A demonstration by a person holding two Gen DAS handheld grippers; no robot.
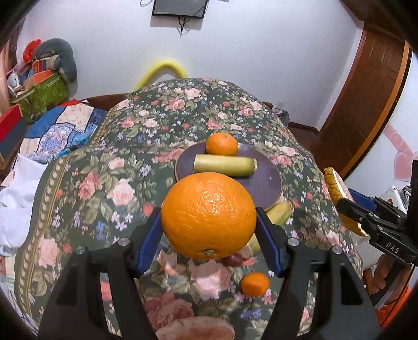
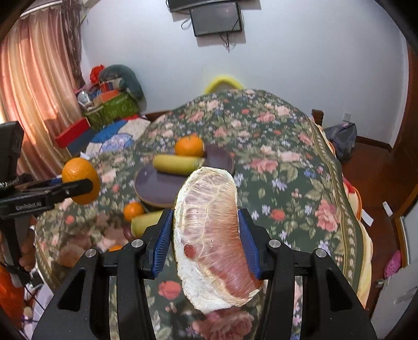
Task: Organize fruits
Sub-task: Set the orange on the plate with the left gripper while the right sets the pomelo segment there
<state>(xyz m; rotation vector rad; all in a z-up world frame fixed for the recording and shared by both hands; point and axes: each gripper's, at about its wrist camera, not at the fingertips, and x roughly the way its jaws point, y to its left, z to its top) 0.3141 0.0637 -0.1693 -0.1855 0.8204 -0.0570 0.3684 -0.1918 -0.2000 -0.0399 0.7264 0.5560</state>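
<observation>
My left gripper (image 1: 209, 222) is shut on a big orange (image 1: 208, 215), held above the floral tablecloth; the same orange (image 2: 81, 180) shows at the left of the right wrist view. My right gripper (image 2: 206, 225) is shut on a wrapped pomelo wedge (image 2: 211, 235), whose yellow rind (image 1: 337, 191) appears at the right of the left wrist view. Beyond both stands a purple plate (image 1: 263, 180) (image 2: 156, 185) bearing a small tangerine (image 1: 221, 143) (image 2: 189, 145) and a banana piece (image 1: 224, 165) (image 2: 177, 163). Another tangerine (image 1: 254, 283) (image 2: 133, 210) and a banana (image 1: 280, 213) (image 2: 145, 222) lie on the cloth.
A floral cloth (image 1: 109, 183) covers the round table (image 2: 287, 170). A small dark red fruit (image 1: 233, 259) lies under the orange. Boxes and bags (image 1: 41, 86) pile up at the far left. A wooden door (image 1: 365, 104) stands at right, a screen (image 2: 216, 18) hangs on the wall.
</observation>
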